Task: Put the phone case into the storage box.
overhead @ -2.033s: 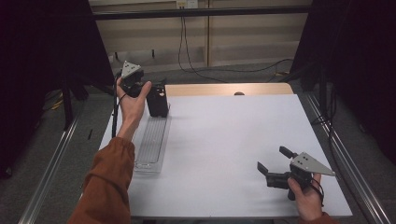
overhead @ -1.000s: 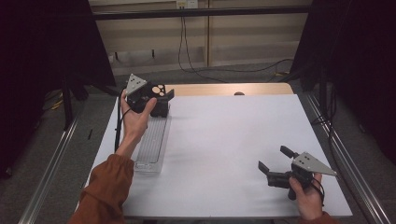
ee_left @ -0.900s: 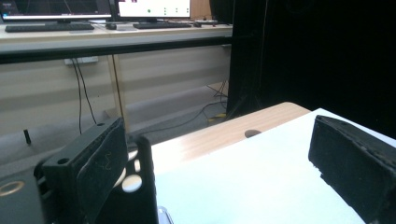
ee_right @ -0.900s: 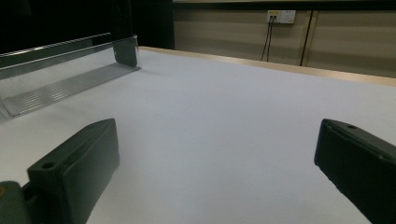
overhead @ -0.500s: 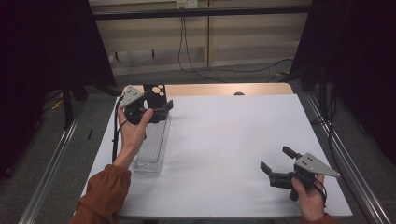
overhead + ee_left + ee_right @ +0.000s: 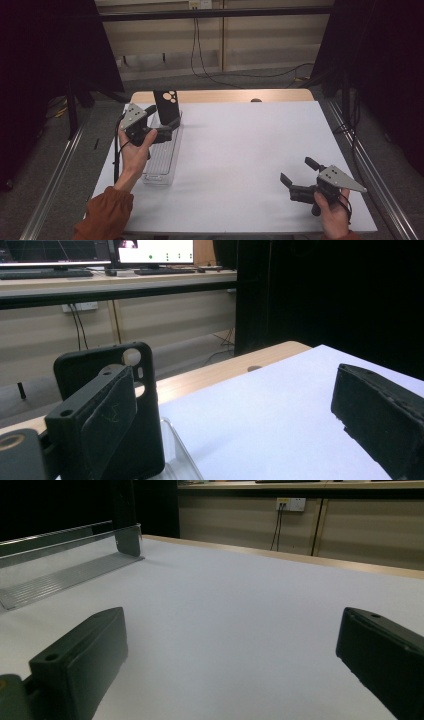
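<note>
Left tongs [image 6: 162,131] beside an upright phone case in a clear tray; right tongs [image 6: 295,182] idle near the front right corner.

A black phone case [image 6: 166,106] stands upright at the far end of a clear plastic tray [image 6: 159,159] on the white tabletop [image 6: 240,150], its camera cut-outs at the top. The left tongs, held in the left hand [image 6: 134,150] over the tray's far half, are spread apart; in the left gripper view 1 jaw sits just in front of the case [image 6: 100,390], whether touching it I cannot tell. The right tongs, gripped by the right hand [image 6: 332,210], also stand wide apart just above the bare tabletop, well away from the tray [image 6: 65,565].
</note>
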`<act>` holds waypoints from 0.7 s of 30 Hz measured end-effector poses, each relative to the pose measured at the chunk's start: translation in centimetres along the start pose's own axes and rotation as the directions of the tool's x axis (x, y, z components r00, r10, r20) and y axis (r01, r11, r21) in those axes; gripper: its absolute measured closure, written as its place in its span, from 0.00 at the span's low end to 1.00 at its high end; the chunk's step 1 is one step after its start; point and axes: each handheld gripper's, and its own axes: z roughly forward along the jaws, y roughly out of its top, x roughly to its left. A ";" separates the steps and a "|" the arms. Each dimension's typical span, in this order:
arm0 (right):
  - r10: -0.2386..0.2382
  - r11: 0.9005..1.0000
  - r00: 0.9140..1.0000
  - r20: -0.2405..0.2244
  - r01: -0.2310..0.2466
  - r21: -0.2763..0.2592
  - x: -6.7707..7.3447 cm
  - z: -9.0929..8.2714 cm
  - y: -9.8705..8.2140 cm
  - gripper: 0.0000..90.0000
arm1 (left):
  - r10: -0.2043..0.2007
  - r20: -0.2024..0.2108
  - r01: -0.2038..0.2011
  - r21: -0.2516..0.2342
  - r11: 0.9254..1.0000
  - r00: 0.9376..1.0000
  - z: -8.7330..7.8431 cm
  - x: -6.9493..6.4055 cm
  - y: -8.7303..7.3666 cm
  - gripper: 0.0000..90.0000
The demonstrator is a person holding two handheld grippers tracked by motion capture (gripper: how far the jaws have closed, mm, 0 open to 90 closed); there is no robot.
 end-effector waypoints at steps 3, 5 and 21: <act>0.002 1.000 1.000 0.004 -0.002 -0.001 -0.1 -0.1 0.0 0.00 | -0.002 -0.009 0.002 -0.008 1.000 1.000 -0.7 0.0 -0.5 0.04; 0.002 1.000 1.000 0.004 -0.002 -0.001 -0.1 -0.1 0.0 0.00 | -0.011 0.000 0.011 -0.004 1.000 1.000 -1.1 0.0 -0.8 0.03; 0.000 1.000 1.000 0.000 0.000 0.001 0.0 0.0 0.0 0.00 | -0.040 -0.019 0.040 -0.003 0.999 0.999 -4.3 -0.1 -2.9 0.03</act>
